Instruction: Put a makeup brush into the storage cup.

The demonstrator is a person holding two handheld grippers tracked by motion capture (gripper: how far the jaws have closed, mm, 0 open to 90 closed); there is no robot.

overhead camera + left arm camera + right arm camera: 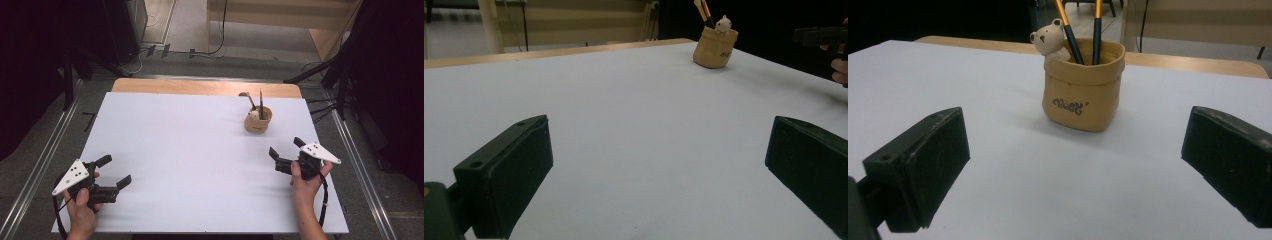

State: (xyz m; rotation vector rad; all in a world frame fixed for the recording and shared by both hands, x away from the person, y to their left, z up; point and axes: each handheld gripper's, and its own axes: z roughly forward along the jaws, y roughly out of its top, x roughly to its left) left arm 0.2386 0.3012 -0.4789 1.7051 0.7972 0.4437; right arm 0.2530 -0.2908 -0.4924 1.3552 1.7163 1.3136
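A tan pen pot [258, 120] shaped like a sack stands upright on the white table top [190, 150], right of centre toward the back. It carries a small bear figure [1049, 38] on its rim and holds two pencils [1083, 30]. My right gripper [286, 148] is open, close in front of the pen pot [1083, 87] and pointing at it, with nothing between its jaws. Near the front left corner my left gripper [116, 171] is also open and holds nothing; from there the pen pot [715, 46] stands far off.
Bare wood of the table [200, 86] shows behind the white top. Metal rails [50, 145] run along both sides. Black stands and cables [330, 75] sit on the floor beyond the table. The other hand's gripper [821, 36] is at the right edge of the left gripper view.
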